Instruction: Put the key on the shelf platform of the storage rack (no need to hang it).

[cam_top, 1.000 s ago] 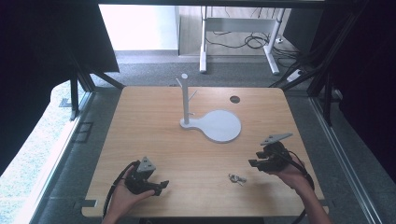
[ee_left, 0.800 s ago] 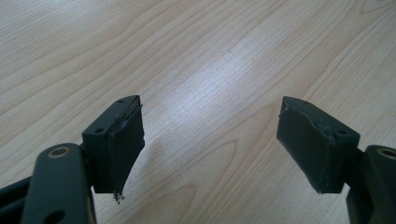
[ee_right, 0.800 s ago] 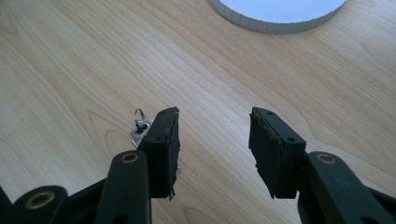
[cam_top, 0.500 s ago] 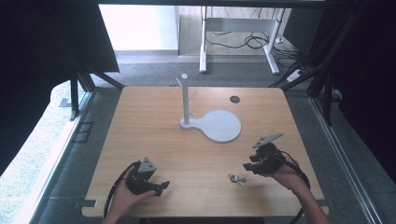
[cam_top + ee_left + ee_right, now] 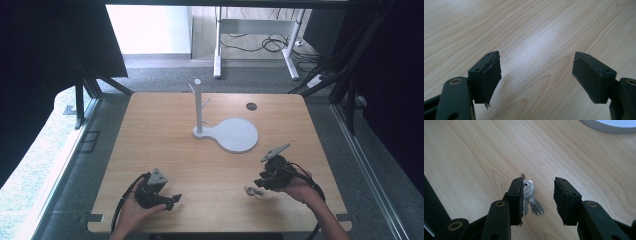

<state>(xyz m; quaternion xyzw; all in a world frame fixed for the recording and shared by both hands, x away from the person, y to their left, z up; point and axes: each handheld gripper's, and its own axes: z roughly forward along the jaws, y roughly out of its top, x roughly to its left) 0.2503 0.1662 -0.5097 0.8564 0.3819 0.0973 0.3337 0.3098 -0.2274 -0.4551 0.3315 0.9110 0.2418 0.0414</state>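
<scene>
On the wooden table, right gripper parted around keys, left gripper spread wide

Silvery keys lie on a pale wood-grained table beside a seemingly white stand.

From the high view we look forward and down on the whole wooden table, its far edge toward the floor beyond. In the left gripper view we sit close above the tabletop, looking along the left gripper. In the right gripper view we sit just as low and close behind the right gripper, facing a bunch of keys that we also see from above.
</scene>
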